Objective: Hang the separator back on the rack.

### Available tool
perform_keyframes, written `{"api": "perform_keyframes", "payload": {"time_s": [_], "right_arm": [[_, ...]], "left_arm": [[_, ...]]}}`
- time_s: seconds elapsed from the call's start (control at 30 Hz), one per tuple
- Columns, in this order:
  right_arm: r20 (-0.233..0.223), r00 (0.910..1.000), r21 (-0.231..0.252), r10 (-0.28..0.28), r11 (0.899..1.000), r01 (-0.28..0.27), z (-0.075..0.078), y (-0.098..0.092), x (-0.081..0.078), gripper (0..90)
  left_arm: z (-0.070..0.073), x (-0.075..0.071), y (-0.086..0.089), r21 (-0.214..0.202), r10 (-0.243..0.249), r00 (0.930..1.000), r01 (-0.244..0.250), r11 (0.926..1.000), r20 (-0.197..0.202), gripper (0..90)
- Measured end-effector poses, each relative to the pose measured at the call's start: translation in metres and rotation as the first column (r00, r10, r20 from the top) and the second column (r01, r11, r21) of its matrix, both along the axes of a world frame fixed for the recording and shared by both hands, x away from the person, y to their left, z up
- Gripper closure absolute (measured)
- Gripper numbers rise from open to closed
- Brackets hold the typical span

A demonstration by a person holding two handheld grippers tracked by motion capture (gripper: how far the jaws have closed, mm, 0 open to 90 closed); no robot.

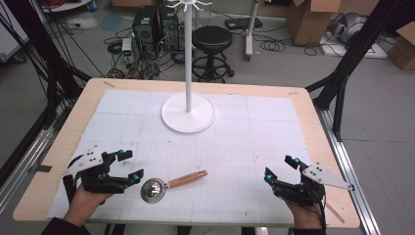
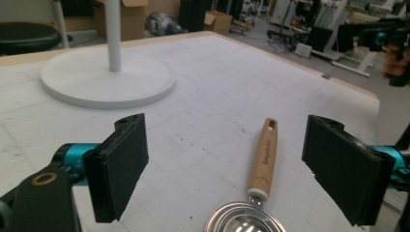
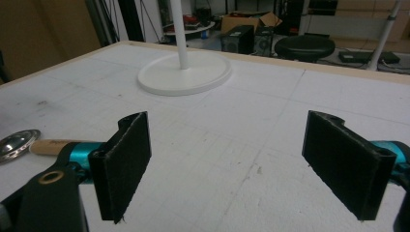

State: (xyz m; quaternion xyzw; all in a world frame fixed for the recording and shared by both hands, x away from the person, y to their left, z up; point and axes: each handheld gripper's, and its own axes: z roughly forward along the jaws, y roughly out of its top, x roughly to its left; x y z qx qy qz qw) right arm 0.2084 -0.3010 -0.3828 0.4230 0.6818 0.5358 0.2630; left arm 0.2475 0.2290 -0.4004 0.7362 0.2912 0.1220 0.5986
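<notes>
A small metal scoop with a round shiny bowl and a light wooden handle (image 1: 169, 184) lies flat on the white gridded mat (image 1: 244, 147) that covers the wooden worktop (image 1: 313, 122), close to the near edge and left of its middle. Its bowl points toward the near-left corner, and its handle slants away toward the right and slightly toward the far edge. The left gripper (image 1: 128, 165) hovers just beside the bowl on its left, held in a hand near the near-left corner; its two black jaws stand wide apart and grip nothing. In the left gripper view the scoop (image 2: 261, 183) lies on the mat between and ahead of the spread jaws, apart from both pads, with the bowl nearest the camera. The right gripper (image 1: 280, 167) sits near the near-right corner, well apart from the scoop, its jaws likewise spread wide and empty. In the right gripper view the scoop (image 3: 29, 144) shows at the left, partly hidden behind one jaw. A white stand with a round flat base and a slim upright pole (image 1: 188, 115) rests near the middle of the far edge.
</notes>
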Motion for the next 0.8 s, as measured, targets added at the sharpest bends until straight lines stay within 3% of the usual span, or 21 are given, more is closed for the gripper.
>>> {"api": "perform_keyframes", "payload": {"time_s": [0.17, 0.27, 0.43, 0.5, 0.73, 0.8], "right_arm": [[-0.01, 0.9999, 0.002, -0.002, 1.0, 0.002, -0.002, -0.001, 0.003, 16.0], [-0.015, 0.9999, 0.0, -0.004, 1.0, 0.004, -0.002, -0.001, 0.004, 16.1], [-0.028, 0.9996, 0.001, -0.009, 1.0, 0.009, -0.004, 0.0, 0.005, 16.1], [-0.032, 0.9995, 0.004, -0.007, 1.0, 0.007, -0.004, 0.001, 0.005, 16.1], [-0.035, 0.9994, 0.008, -0.004, 1.0, 0.004, -0.004, 0.0, 0.006, 16.1], [-0.037, 0.9993, 0.002, -0.006, 1.0, 0.006, -0.005, 0.0, 0.007, 16.1]], "left_arm": [[0.002, 0.008, -0.021, 0.057, -0.06, 0.9979, 0.061, 0.9965, -0.024, 21.8], [0.003, 0.016, -0.038, 0.093, -0.106, 0.9934, 0.11, 0.9896, -0.044, 21.9], [0.003, 0.025, -0.074, 0.157, -0.203, 0.9754, 0.215, 0.964, -0.085, 24.4], [0.003, 0.028, -0.087, 0.191, -0.231, 0.9685, 0.245, 0.9505, -0.092, 24.6], [-0.003, 0.039, -0.115, 0.25, -0.257, 0.957, 0.284, 0.9256, -0.134, 26.7], [-0.009, 0.044, -0.121, 0.28, -0.255, 0.9519, 0.295, 0.9135, -0.169, 29.1]]}}
